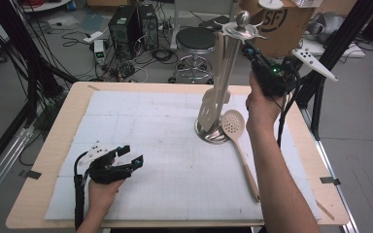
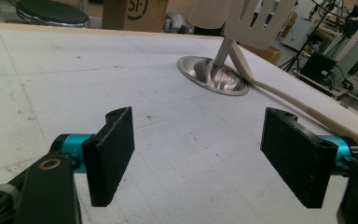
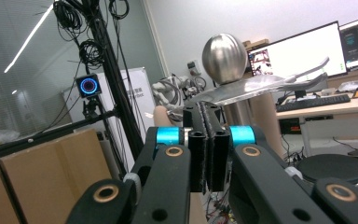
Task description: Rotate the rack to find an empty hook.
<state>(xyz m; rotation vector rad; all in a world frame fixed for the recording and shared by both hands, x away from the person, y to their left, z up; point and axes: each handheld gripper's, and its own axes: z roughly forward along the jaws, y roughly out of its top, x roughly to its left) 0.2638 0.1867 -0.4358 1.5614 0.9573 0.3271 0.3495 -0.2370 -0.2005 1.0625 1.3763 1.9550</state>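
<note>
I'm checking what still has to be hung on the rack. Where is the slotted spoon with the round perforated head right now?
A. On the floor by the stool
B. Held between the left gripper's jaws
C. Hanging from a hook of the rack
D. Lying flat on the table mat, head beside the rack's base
D: the slotted spoon lies flat on the white mat, its head next to the rack's base, clear of both grippers.

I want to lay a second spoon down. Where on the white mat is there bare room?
The white mat lies bare between the left gripper and the steel utensil stand's base. It is crowded right of the base, around the pale slotted spoon and the forearm.
</note>
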